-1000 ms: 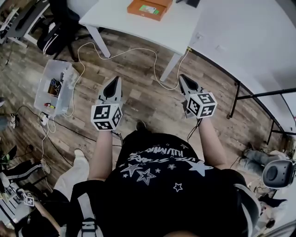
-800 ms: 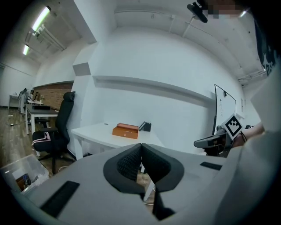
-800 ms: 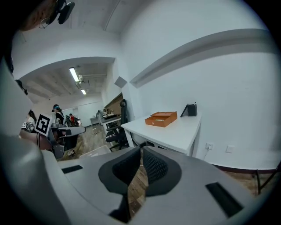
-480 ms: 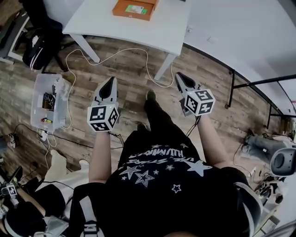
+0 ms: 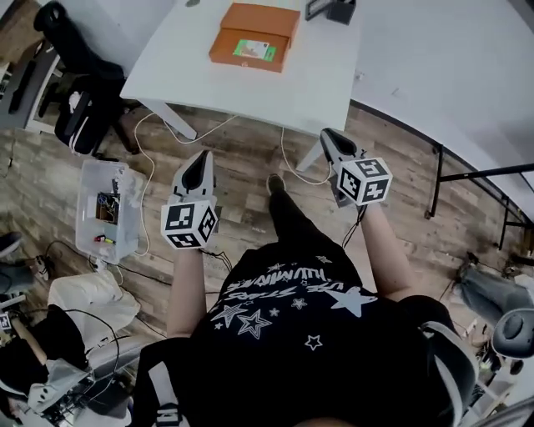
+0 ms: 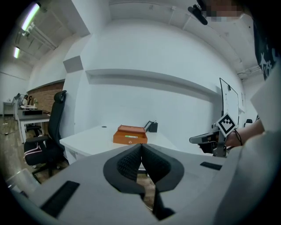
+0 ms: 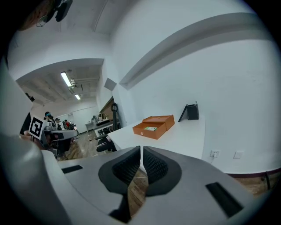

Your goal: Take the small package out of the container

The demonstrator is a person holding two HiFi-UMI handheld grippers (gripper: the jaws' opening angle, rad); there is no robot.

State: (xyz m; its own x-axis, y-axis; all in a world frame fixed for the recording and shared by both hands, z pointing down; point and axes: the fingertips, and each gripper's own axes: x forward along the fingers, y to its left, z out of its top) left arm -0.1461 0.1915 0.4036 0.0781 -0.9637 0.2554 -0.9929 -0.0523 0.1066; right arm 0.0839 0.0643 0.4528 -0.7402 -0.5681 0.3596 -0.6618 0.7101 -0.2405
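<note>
Black T-shirt (image 5: 284, 359) — white stars (image 5: 250, 321)

Open air ahead of L tongs (image 5: 203, 160) & R tongs (image 5: 328, 136) up to table (image 5: 317, 79); black stand (image 5: 338, 10) beyond orange box (image 5: 254, 37), prob. no obstacle.

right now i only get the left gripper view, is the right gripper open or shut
Observer: Shut. In the right gripper view the right gripper has its jaws together, with nothing between them.
Operator: are we over the table
Observer: No. In the head view both grippers hang over the wooden floor, short of the white table. The orange box lies further in.
Operator: anything on the floor to my left
Observer: A clear plastic bin with small items stands on the floor, left of the left gripper and apart from it.
</note>
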